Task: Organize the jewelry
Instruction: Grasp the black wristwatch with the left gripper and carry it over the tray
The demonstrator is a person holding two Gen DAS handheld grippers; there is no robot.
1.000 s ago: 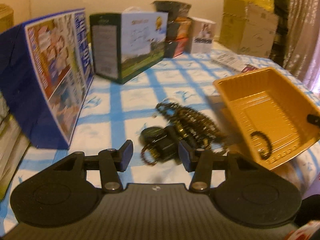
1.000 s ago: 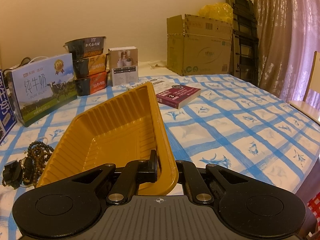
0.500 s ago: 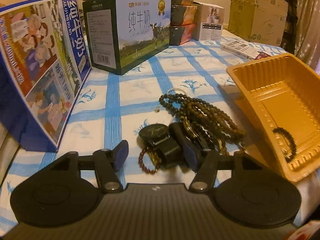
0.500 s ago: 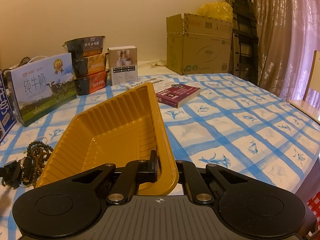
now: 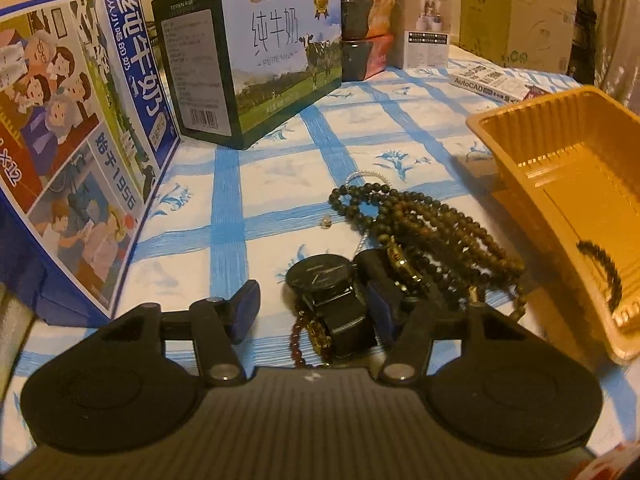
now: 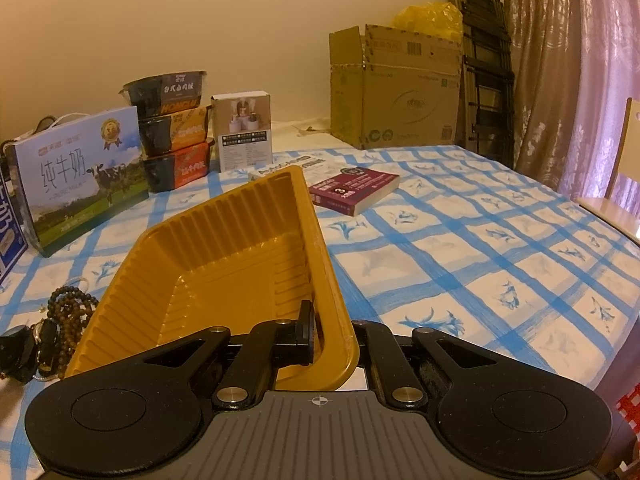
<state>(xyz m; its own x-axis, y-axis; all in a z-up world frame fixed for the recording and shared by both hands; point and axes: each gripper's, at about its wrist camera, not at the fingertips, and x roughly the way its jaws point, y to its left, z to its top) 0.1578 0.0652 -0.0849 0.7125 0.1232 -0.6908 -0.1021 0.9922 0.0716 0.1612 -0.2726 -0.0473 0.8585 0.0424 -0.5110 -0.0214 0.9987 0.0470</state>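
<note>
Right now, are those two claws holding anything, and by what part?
The right claw pinches the yellow tray by its near side wall and rim. The left claw holds nothing: it is open around the black watch.

We see our right gripper (image 6: 332,338) clamped on the near wall of the yellow tray (image 6: 224,268), which sits tilted on the checked bench (image 6: 460,248). Left of the tray lie brown bead strings (image 6: 70,312) and a black watch (image 6: 18,350).
</note>
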